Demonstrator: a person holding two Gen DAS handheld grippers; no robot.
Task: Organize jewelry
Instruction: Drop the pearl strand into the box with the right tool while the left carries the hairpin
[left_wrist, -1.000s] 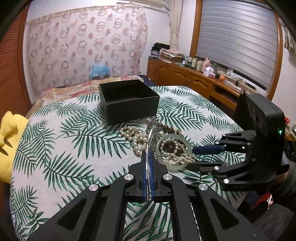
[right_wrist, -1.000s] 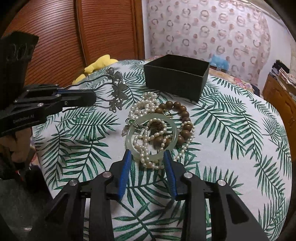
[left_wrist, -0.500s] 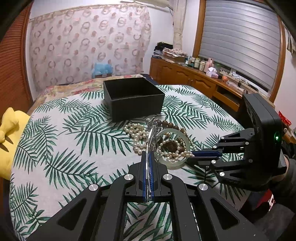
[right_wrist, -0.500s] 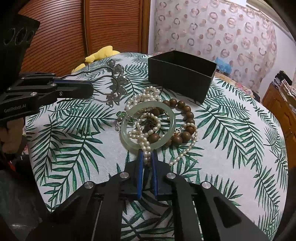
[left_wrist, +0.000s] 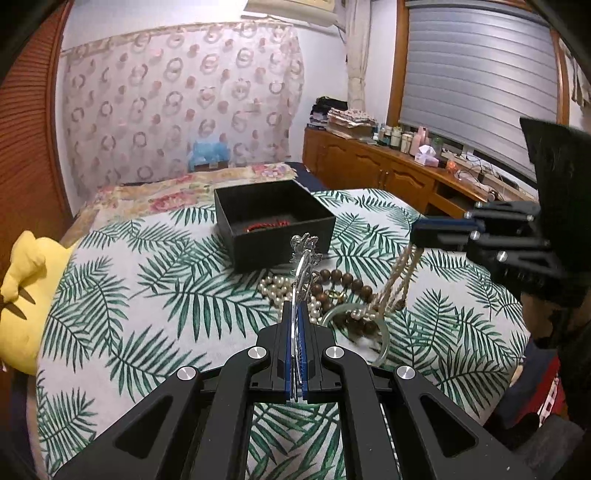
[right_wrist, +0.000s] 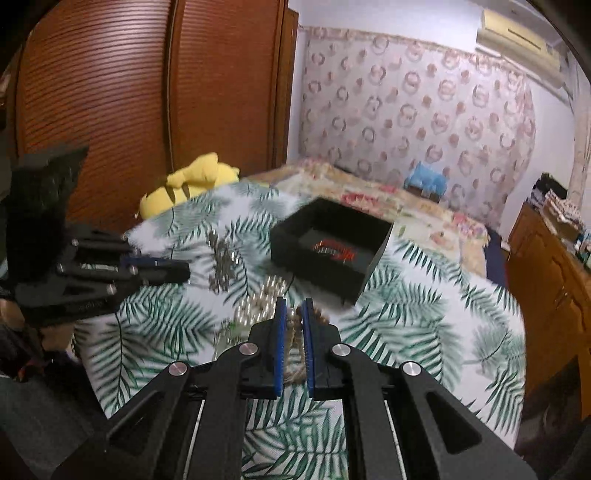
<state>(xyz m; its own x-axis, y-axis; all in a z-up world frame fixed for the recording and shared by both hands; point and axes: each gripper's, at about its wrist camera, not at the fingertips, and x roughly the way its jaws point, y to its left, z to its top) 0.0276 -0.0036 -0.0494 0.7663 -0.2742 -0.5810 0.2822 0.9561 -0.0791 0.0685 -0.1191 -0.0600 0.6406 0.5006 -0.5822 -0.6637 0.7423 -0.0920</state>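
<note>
A black open box (left_wrist: 275, 225) with a red bracelet (left_wrist: 267, 226) inside stands on the palm-leaf cloth; it also shows in the right wrist view (right_wrist: 330, 245). My left gripper (left_wrist: 295, 314) is shut on a silver hairpiece (left_wrist: 304, 254) that sticks up and forward. My right gripper (right_wrist: 293, 314) is shut on a pearl necklace (left_wrist: 400, 280), lifted so its strands hang down to the pile. On the cloth lie a jade bangle (left_wrist: 384, 332), brown wooden beads (left_wrist: 347, 280) and more pearls (left_wrist: 277, 286).
A yellow plush toy (left_wrist: 22, 295) lies at the left edge of the bed. A wooden cabinet (left_wrist: 388, 177) with bottles runs along the right wall. A wooden wardrobe (right_wrist: 147, 110) stands behind the bed.
My right gripper has risen with the pearl necklace, pulling its strands up from the pile. My left gripper has lifted a little with the hairpiece. The box's inside now shows.
</note>
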